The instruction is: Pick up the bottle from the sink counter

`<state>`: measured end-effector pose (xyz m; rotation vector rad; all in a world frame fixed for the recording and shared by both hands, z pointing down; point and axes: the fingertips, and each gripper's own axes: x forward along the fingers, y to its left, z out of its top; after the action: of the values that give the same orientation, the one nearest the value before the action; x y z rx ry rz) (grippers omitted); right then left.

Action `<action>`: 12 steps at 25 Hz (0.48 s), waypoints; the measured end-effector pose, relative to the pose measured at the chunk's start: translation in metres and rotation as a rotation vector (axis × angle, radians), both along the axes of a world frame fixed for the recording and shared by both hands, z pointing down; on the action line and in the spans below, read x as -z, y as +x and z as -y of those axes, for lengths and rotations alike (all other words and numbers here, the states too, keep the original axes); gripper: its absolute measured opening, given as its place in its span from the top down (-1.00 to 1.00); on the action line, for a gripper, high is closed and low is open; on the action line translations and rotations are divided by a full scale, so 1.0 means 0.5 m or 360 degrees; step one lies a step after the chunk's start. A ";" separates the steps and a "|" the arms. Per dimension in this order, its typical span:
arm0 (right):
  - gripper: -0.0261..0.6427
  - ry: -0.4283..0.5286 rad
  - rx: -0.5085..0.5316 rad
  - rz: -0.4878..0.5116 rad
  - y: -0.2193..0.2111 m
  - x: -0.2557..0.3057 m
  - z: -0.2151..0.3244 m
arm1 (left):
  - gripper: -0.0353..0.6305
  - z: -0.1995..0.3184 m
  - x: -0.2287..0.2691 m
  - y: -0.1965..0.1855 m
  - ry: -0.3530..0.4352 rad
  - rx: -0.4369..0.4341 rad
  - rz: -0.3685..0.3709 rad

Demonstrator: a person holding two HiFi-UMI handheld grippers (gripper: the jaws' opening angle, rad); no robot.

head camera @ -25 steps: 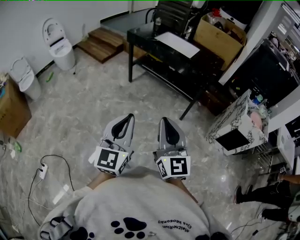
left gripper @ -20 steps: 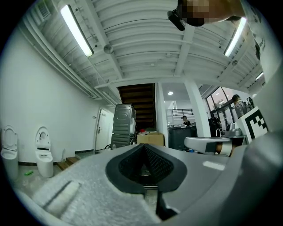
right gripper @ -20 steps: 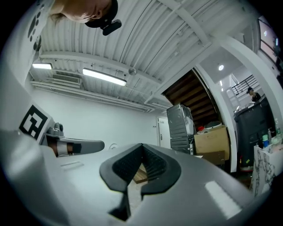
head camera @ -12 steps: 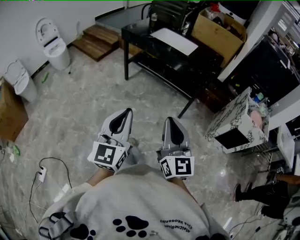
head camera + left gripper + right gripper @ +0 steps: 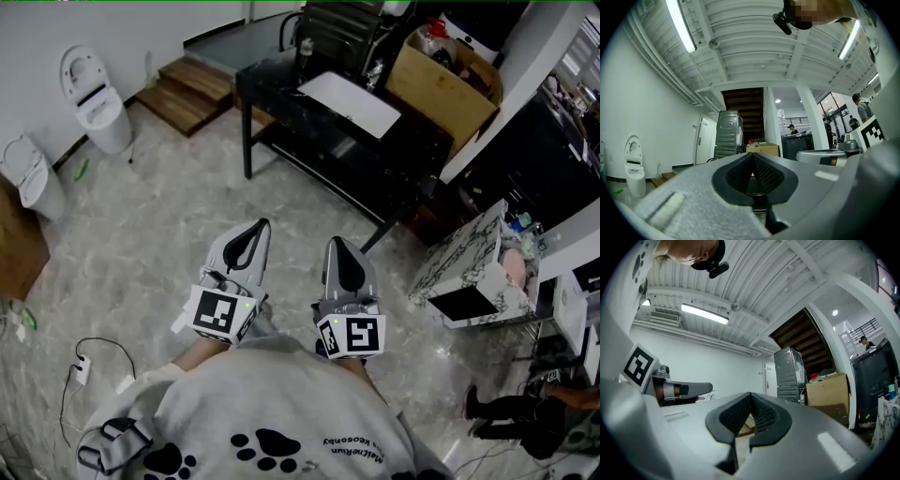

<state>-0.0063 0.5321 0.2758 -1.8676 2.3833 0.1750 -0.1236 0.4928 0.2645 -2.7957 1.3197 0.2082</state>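
A black table (image 5: 281, 80) with a white rectangle (image 5: 349, 103) on its top stands ahead across the marble floor. At its far end stands a small bottle-like thing (image 5: 305, 47), too small to make out well. I hold both grippers close to my chest, pointing forward, far from the table. My left gripper (image 5: 261, 227) is shut with nothing in it, its tips meeting in the left gripper view (image 5: 752, 155). My right gripper (image 5: 335, 244) is shut and empty as well, seen closed in the right gripper view (image 5: 751, 394).
Two white toilets (image 5: 92, 94) (image 5: 23, 173) stand at the left wall, with wooden steps (image 5: 192, 86) behind. A cardboard box (image 5: 448, 70) sits behind the table. A marbled cabinet (image 5: 469, 258) is at the right. A cable and power strip (image 5: 80, 367) lie at the lower left. A person's legs (image 5: 506, 412) show at the lower right.
The table, toilets and cabinet have shifted in the head view as I walk toward the black table. Both grippers stay shut and side by side.
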 end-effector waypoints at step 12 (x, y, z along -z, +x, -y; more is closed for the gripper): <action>0.92 -0.0100 0.0025 -0.0037 -0.014 -0.039 0.212 | 0.89 0.213 -0.030 0.013 -0.0061 -0.0033 0.0007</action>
<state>-0.0134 0.4263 0.2955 -1.8830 2.4456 0.1220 -0.1171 0.3862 0.2794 -2.8405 1.3085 0.1791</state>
